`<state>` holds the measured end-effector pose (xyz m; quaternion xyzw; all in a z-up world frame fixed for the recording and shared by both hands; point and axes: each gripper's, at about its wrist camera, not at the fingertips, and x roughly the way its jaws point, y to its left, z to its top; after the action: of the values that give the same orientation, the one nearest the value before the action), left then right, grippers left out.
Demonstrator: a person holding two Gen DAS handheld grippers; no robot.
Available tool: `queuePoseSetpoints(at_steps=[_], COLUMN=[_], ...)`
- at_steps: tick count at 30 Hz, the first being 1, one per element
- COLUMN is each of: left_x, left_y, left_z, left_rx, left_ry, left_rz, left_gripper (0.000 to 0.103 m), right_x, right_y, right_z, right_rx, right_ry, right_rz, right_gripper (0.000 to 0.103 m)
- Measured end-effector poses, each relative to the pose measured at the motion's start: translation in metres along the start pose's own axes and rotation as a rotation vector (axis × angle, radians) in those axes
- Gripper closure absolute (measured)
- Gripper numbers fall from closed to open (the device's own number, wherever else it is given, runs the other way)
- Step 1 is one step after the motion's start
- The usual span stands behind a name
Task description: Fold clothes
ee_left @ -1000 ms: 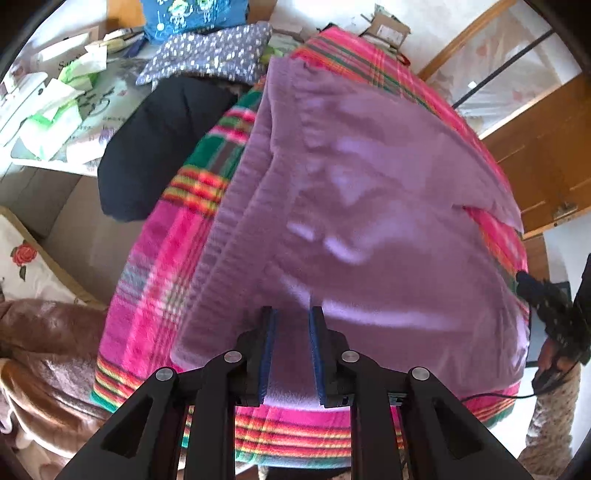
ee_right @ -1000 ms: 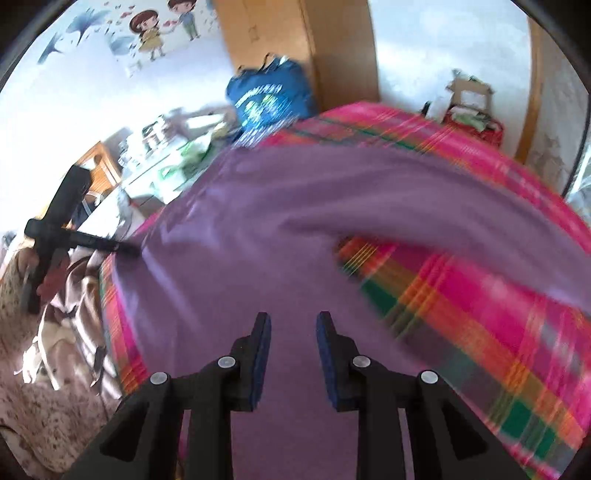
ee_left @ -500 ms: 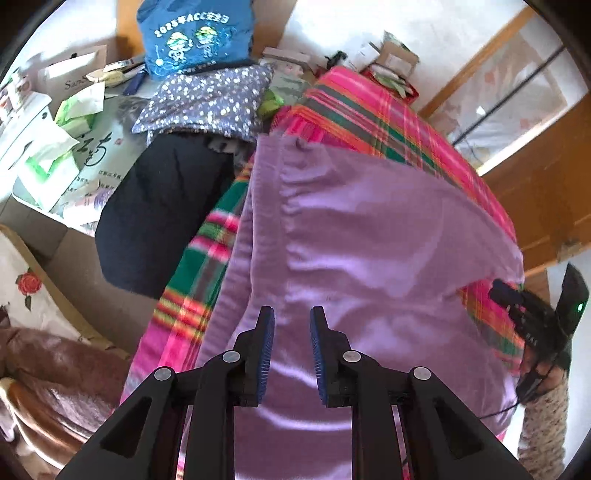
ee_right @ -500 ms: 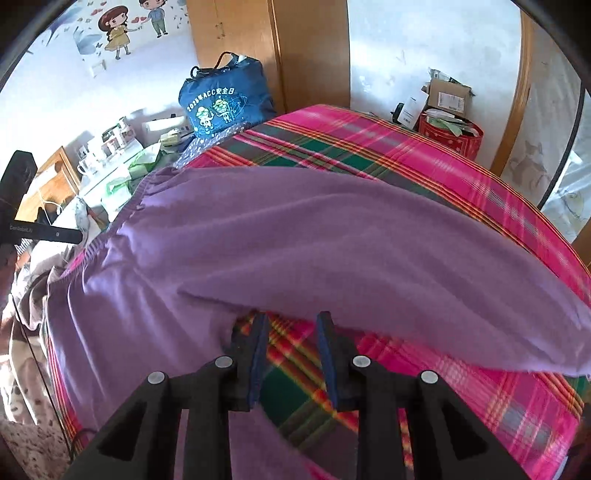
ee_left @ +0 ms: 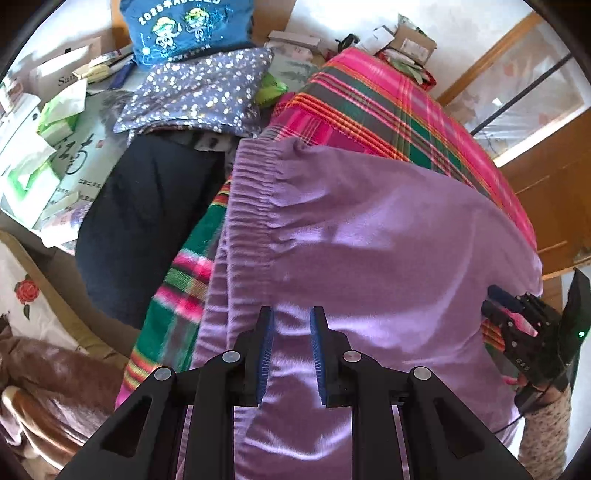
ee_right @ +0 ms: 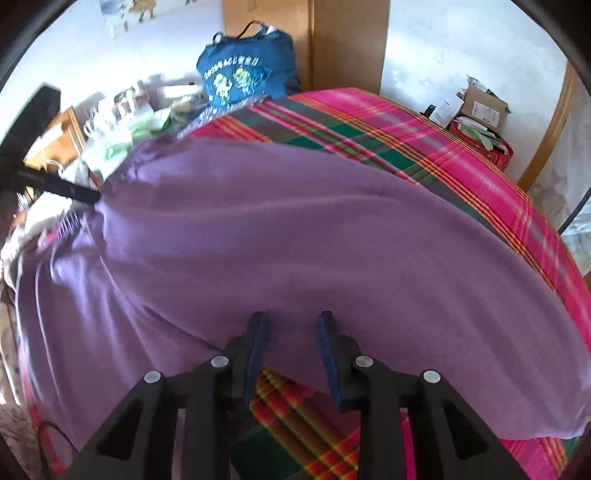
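The left gripper (ee_left: 291, 347) hangs over purple trousers (ee_left: 369, 266) spread on a plaid bed cover (ee_left: 388, 110), its blue-padded fingers (ee_left: 266, 347) parted with fabric showing between them and nothing clamped. The elastic waistband (ee_left: 255, 192) lies at 11 o'clock. A dark garment (ee_left: 144, 229) lies at 9 o'clock, a blue bag (ee_left: 188, 29) at 12. The right gripper (ee_left: 517, 325) sits at 3 o'clock, at the trousers' edge.
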<state>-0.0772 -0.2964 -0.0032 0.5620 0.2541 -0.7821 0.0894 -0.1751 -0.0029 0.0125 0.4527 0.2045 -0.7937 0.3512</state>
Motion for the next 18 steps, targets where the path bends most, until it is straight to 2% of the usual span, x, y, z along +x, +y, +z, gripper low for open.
queuePoseSetpoints(at_steps=[2, 5, 11, 18], left_x=[0.005, 0.01, 0.012, 0.011], left_y=[-0.001, -0.003, -0.008, -0.004], left_z=[0.005, 0.01, 0.015, 0.013], left_rx=[-0.003, -0.009, 0.017, -0.009], left_ry=[0.0, 0.005, 0.007, -0.007], left_rz=[-0.005, 0.0, 0.01, -0.019], left_gripper=[0.082, 0.082, 0.079, 0.078], right_x=[0.001, 0.005, -0.006, -0.039], right_y=[-0.007, -0.023, -0.025, -0.021], right_z=[0.001, 0.004, -0.003, -0.043], right_rx=[0.017, 0.085, 0.063, 0.044], right_ry=[-0.003, -0.01, -0.021, 0.0], right_rz=[-0.025, 0.026, 0.04, 0.158], right_gripper=[0.073, 0.073, 0.073, 0.073])
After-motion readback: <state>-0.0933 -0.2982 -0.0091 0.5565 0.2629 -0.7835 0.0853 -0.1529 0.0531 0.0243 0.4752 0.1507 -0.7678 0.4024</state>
